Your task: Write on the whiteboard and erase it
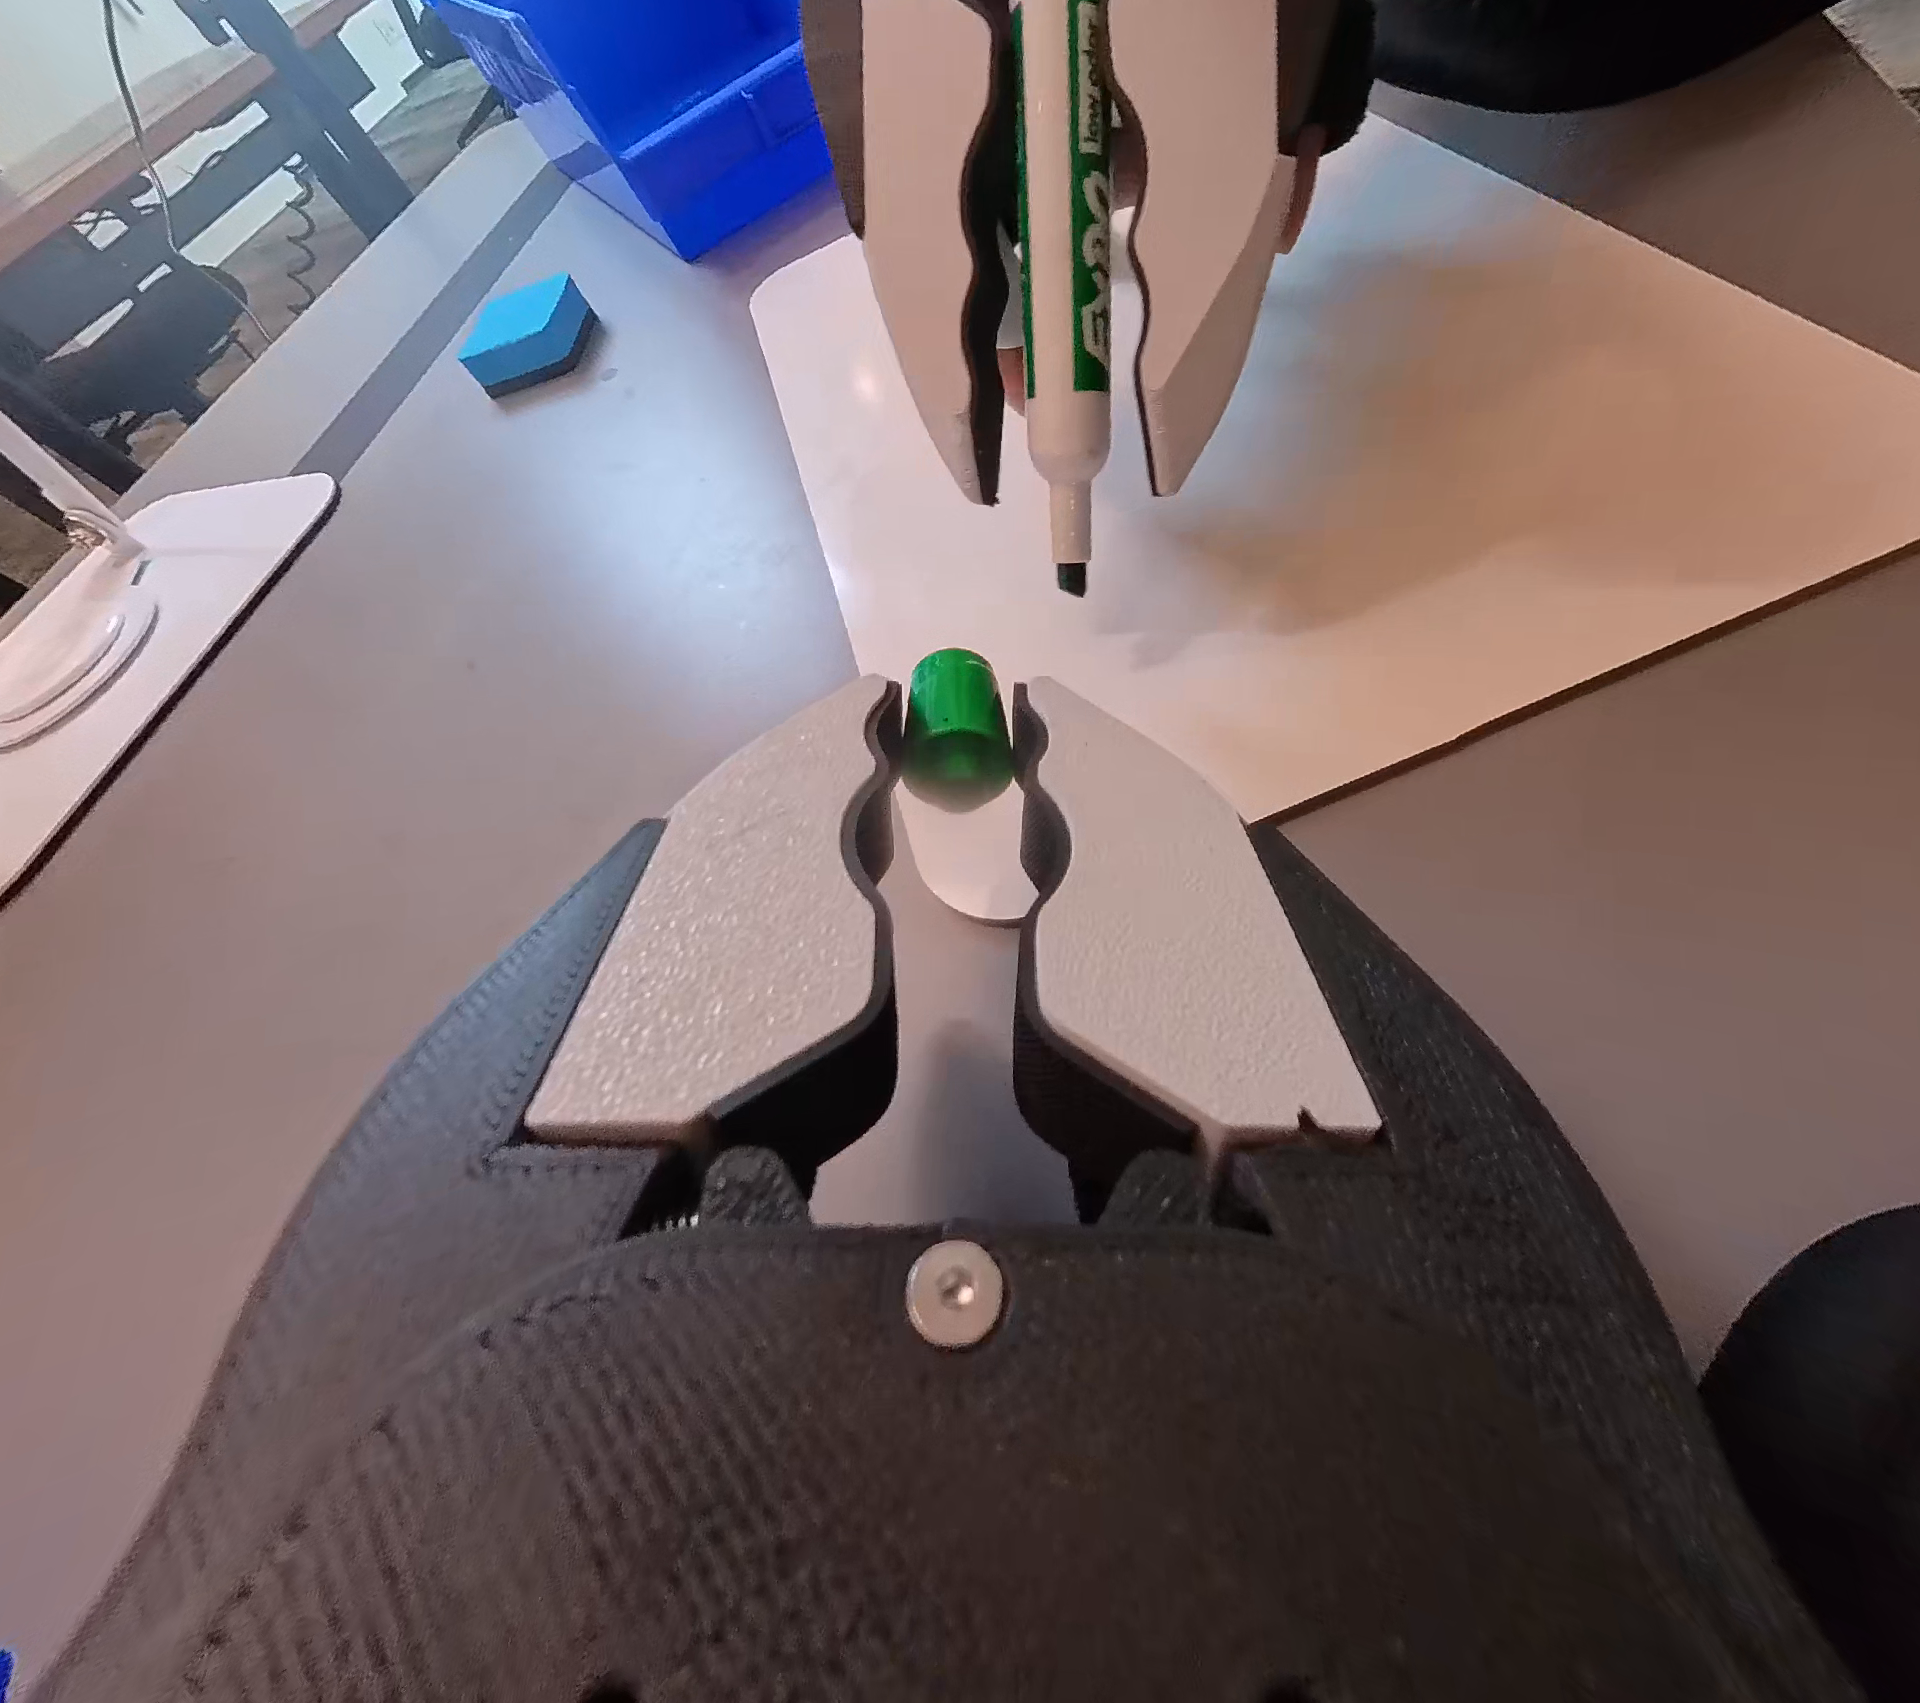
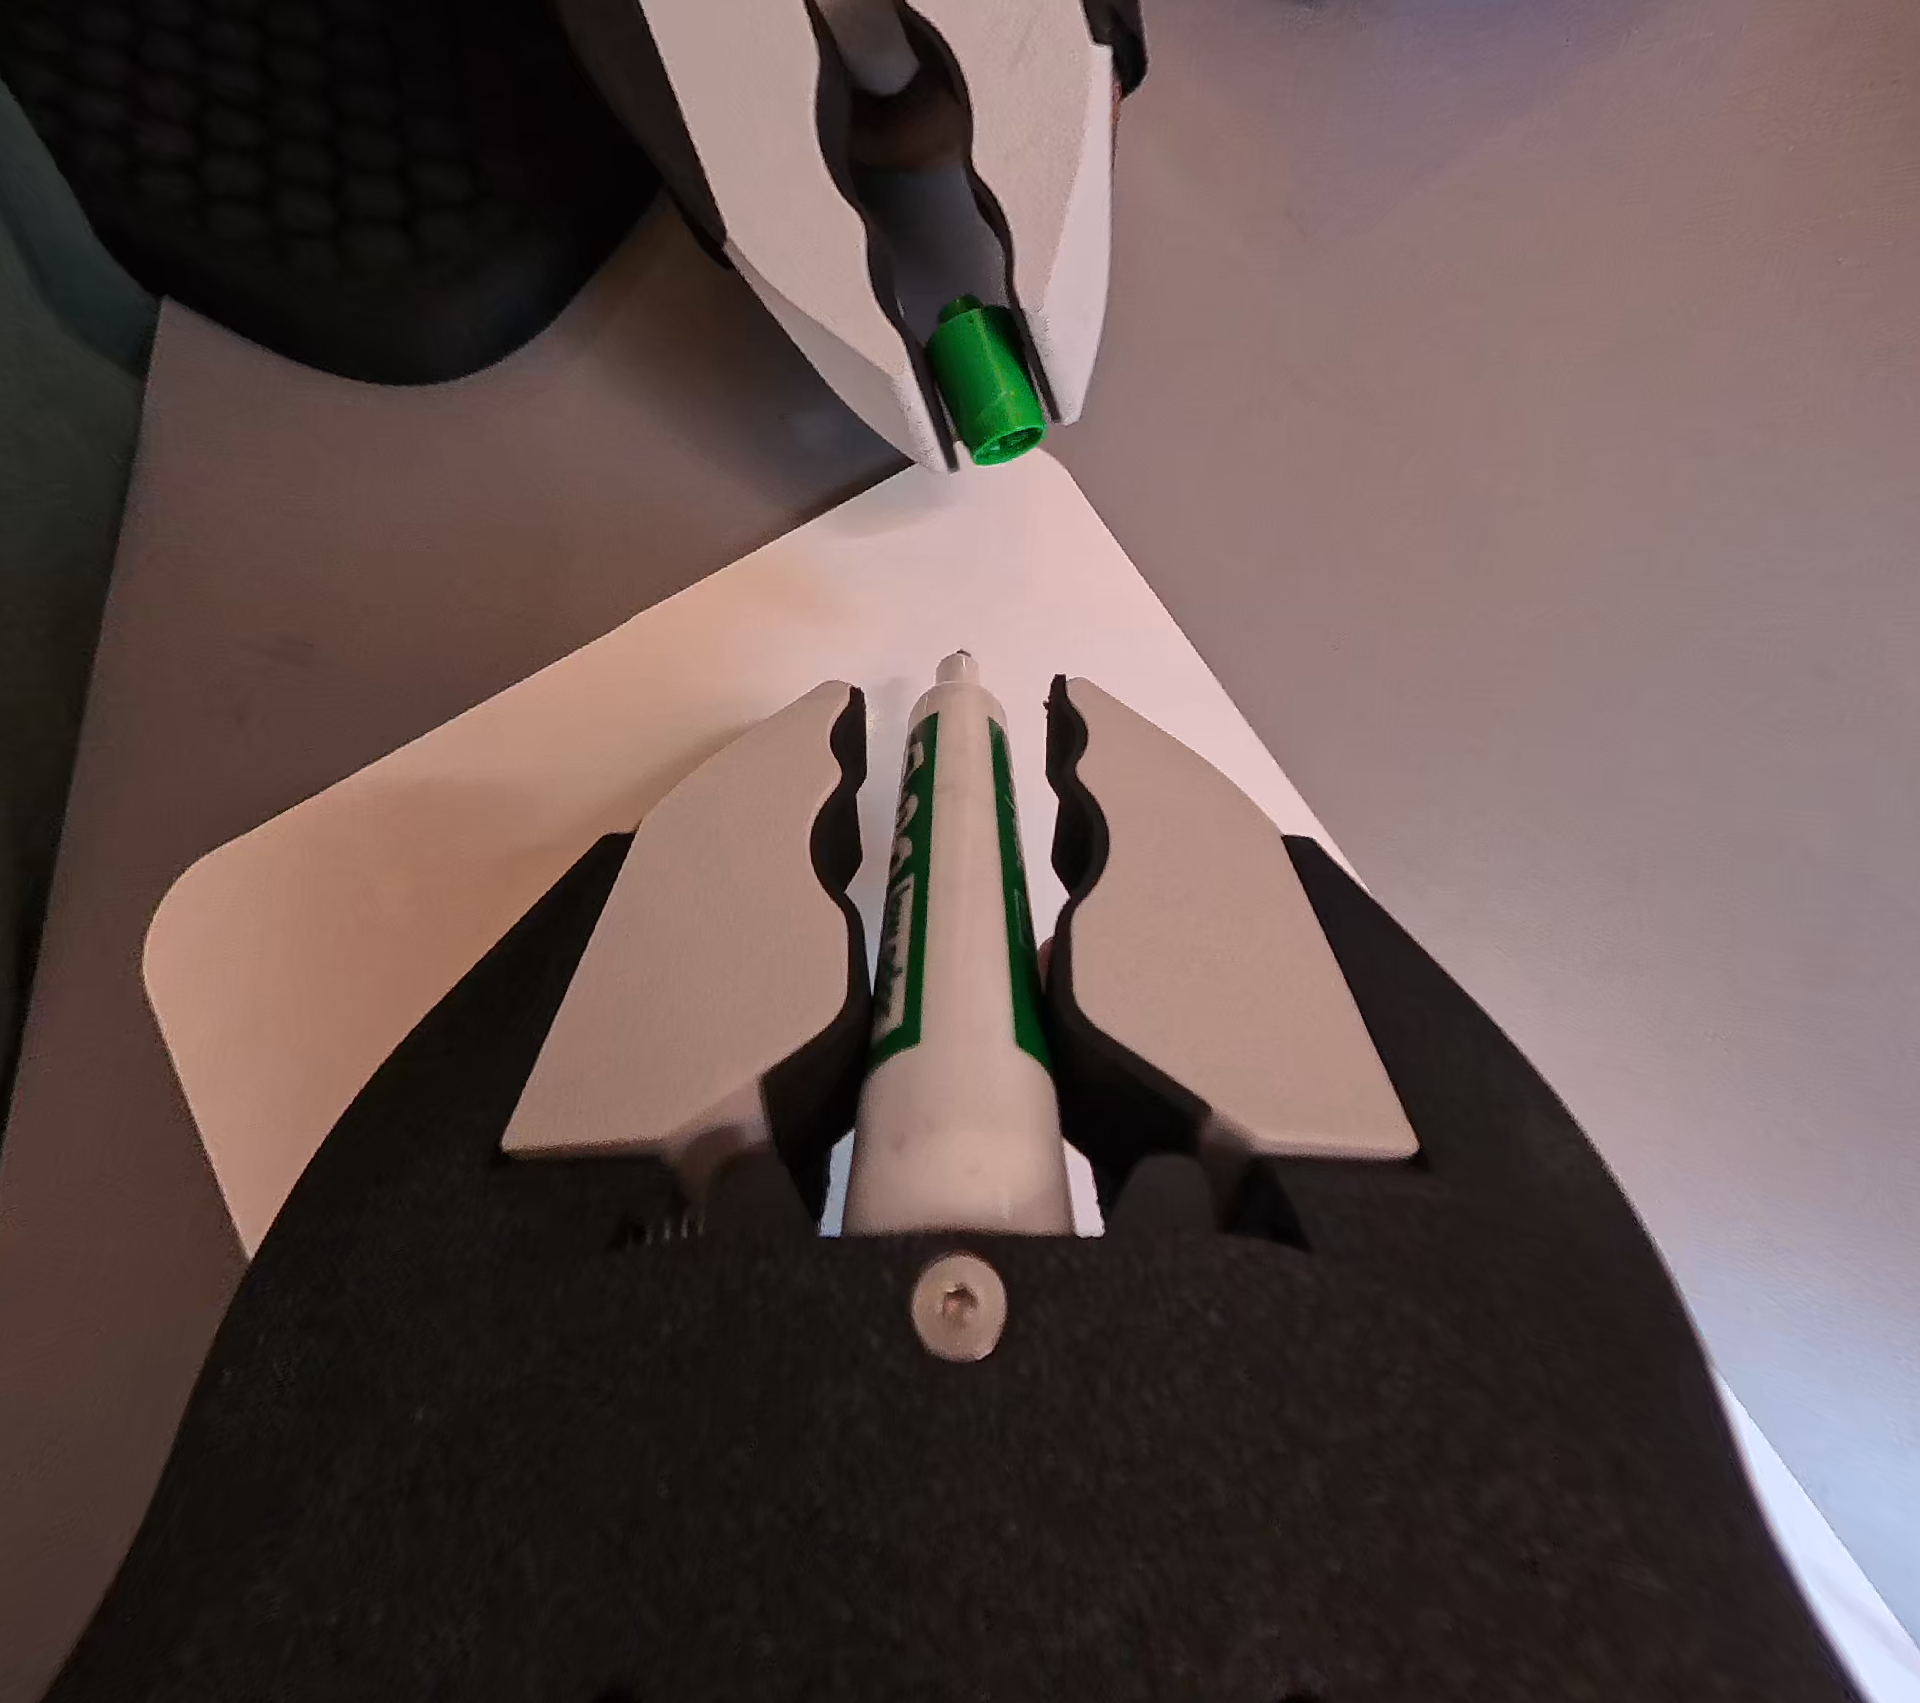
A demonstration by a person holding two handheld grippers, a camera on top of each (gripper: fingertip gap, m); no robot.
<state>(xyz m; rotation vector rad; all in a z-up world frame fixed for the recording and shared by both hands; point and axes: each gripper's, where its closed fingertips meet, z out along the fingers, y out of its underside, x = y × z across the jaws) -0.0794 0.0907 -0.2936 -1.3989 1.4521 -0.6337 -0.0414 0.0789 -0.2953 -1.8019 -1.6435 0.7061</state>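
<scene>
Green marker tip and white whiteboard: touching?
Apart. The left wrist view shows the green marker tip hanging clear above the white whiteboard, its shadow separate below.

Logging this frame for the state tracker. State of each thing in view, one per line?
marker: uncapped, tip bare, held above the whiteboard
cap: off the marker, pinched at the fingertips
whiteboard: flat on the table, no marks visible
eraser: lying on the table, untouched
blue bin: open-topped, contents not visible
left tongs: shut on cap
right tongs: shut on marker
</scene>
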